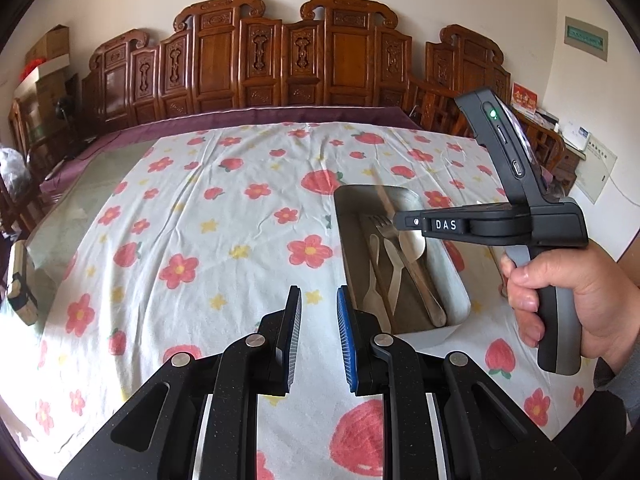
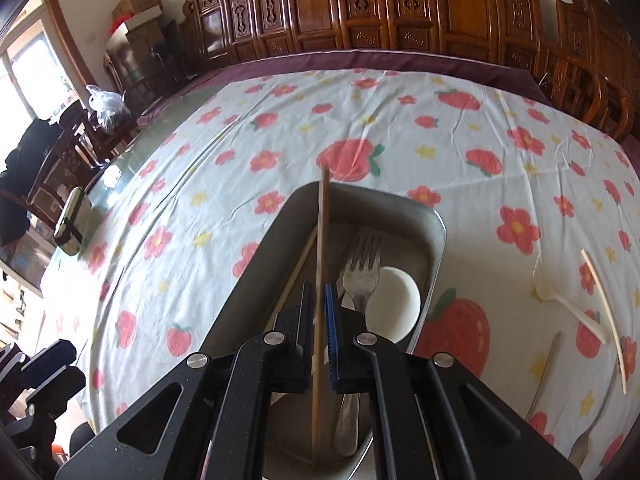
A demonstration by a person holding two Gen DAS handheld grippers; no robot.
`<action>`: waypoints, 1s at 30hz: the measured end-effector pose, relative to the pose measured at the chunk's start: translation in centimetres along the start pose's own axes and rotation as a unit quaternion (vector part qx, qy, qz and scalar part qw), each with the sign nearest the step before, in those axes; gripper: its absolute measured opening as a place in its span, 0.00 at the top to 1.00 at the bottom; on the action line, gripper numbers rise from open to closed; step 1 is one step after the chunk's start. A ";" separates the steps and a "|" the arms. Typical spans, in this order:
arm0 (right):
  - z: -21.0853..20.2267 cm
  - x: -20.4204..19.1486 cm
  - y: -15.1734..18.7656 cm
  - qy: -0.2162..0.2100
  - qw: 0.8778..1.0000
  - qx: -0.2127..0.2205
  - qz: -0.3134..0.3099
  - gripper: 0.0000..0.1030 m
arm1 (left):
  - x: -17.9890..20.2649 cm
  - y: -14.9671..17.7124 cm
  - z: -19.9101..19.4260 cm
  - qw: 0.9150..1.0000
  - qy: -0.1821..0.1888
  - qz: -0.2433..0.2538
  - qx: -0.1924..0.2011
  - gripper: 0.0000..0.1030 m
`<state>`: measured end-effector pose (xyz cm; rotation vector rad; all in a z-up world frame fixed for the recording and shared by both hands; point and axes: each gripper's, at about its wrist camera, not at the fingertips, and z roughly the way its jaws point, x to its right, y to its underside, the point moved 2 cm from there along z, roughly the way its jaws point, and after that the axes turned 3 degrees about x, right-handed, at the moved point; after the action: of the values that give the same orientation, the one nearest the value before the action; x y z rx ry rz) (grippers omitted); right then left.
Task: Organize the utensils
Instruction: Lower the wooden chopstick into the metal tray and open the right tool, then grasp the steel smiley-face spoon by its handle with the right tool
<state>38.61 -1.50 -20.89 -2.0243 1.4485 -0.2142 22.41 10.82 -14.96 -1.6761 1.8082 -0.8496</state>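
Note:
A metal tray (image 2: 438, 236) sits on the floral tablecloth and holds a metal fork (image 2: 362, 268), a white spoon (image 2: 394, 304) and a chopstick (image 2: 298, 268). My right gripper (image 2: 319, 300) is shut on a wooden chopstick (image 2: 323, 216) and holds it over the tray. In the left wrist view the tray (image 1: 460, 312) holds several utensils, and the right gripper's body (image 1: 492, 224) hovers above it. My left gripper (image 1: 319, 308) is open and empty, just left of the tray's near corner.
On the cloth right of the tray lie a white plastic fork (image 2: 568, 304), a pale chopstick (image 2: 604, 312) and a metal utensil (image 2: 592, 420). A small box (image 2: 72, 220) stands at the table's left edge. Carved wooden chairs (image 1: 280, 60) line the far side.

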 end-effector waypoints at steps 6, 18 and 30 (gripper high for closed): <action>-1.8 0.5 1.0 -0.012 1.000 0.009 -0.018 0.90 | 0.6 0.3 0.1 1.000 0.001 0.008 -0.002 0.82; -11.5 7.7 7.4 0.041 0.996 0.056 -0.055 0.90 | 4.9 1.3 0.1 0.999 0.020 0.033 -0.003 0.73; -15.8 19.3 14.0 0.123 0.991 0.056 0.003 0.64 | 11.9 1.8 1.1 0.997 0.064 0.044 -0.011 0.61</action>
<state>27.37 -27.78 -20.80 -1.9545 1.5528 -0.5466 20.96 -1.03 -16.61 -1.5758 1.9679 -0.9201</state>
